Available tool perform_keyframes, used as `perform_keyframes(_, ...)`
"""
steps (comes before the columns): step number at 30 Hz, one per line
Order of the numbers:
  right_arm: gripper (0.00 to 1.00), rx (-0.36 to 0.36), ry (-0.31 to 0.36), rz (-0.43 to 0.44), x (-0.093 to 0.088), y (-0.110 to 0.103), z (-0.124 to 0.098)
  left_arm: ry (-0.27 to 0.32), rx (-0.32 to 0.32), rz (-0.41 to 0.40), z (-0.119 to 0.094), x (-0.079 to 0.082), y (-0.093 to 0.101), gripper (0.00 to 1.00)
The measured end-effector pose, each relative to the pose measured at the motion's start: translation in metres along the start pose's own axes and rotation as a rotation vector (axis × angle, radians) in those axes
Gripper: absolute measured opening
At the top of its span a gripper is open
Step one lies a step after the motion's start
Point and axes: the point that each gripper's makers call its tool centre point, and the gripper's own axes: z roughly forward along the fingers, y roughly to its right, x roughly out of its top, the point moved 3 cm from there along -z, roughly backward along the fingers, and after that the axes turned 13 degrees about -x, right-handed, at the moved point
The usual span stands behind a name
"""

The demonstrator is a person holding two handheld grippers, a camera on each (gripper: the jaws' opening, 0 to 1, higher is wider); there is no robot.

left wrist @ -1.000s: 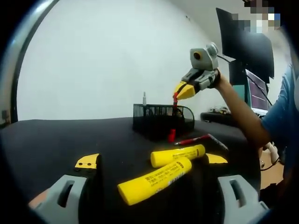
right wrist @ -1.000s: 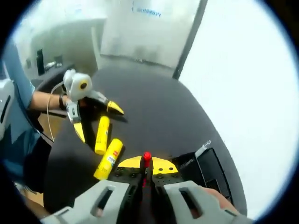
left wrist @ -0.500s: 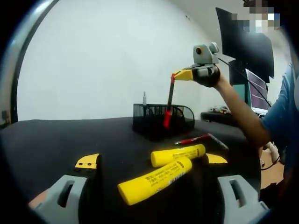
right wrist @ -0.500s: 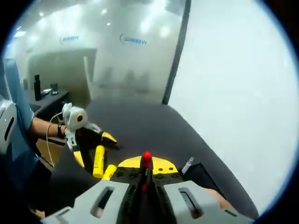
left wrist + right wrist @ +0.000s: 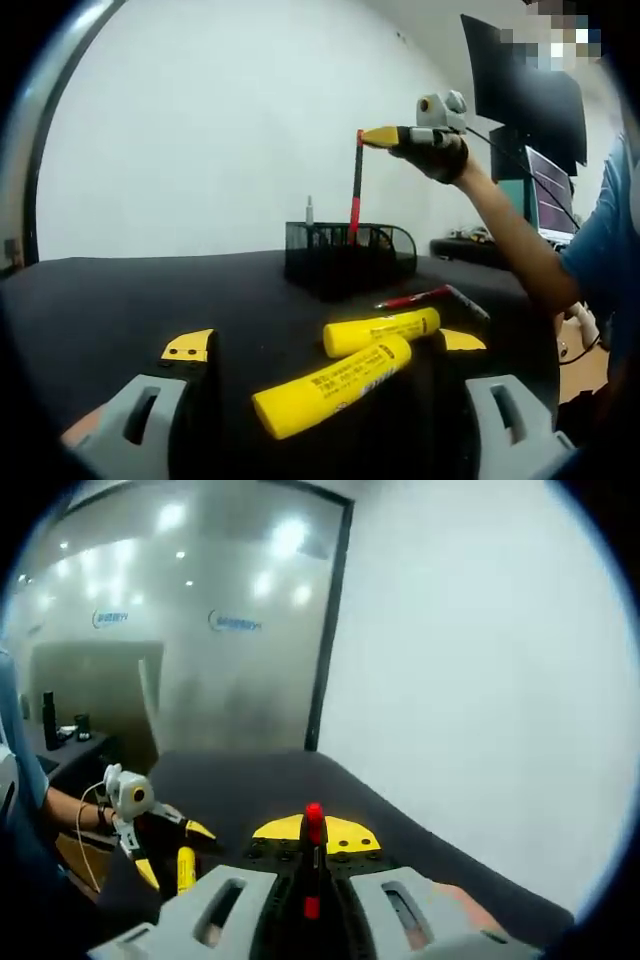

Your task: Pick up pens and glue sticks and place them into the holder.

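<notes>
Two yellow glue sticks (image 5: 345, 370) wait between the wide left claw (image 5: 325, 345) on the desk (image 5: 120, 300), while the right claw (image 5: 372, 136) pinches a red-and-black pen (image 5: 354, 195) upright above the black mesh holder (image 5: 348, 255), apparently for dropping in.

A table (image 5: 120, 300) with a black top carries everything. On it, in the left gripper view, a black mesh holder (image 5: 345, 258) stands toward the far side. Nearer, two yellow glue sticks (image 5: 335, 385) lie side by side at a slant, close together; whether they touch cannot be told. Just beyond them a red and black pen (image 5: 425, 298) lies flat, between the glue sticks and the holder, apart from the holder.
</notes>
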Motion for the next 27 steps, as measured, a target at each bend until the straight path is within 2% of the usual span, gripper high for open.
perform_keyframes(5, 0.03, -0.137, 0.067, 0.064, 0.01, 0.022, 0.007, 0.005, -0.002, 0.001, -0.001, 0.001, 0.0, 0.84)
perform_keyframes(10, 0.03, -0.221, 0.124, 0.145, 0.01, 0.039, 0.014, 0.009, -0.003, 0.002, -0.001, 0.001, 0.0, 0.84)
perform_keyframes(18, 0.02, -0.294, 0.123, 0.172, -0.008, 0.064, 0.033, 0.009, -0.003, 0.003, -0.001, 0.001, 0.0, 0.84)
perform_keyframes(22, 0.02, -0.302, 0.125, 0.182, -0.014, 0.066, 0.04, 0.007, -0.003, 0.004, -0.001, 0.001, 0.001, 0.84)
perform_keyframes(27, 0.02, -0.308, 0.084, 0.153, -0.025, 0.065, 0.049, 0.008, -0.002, 0.004, -0.001, 0.001, 0.0, 0.84)
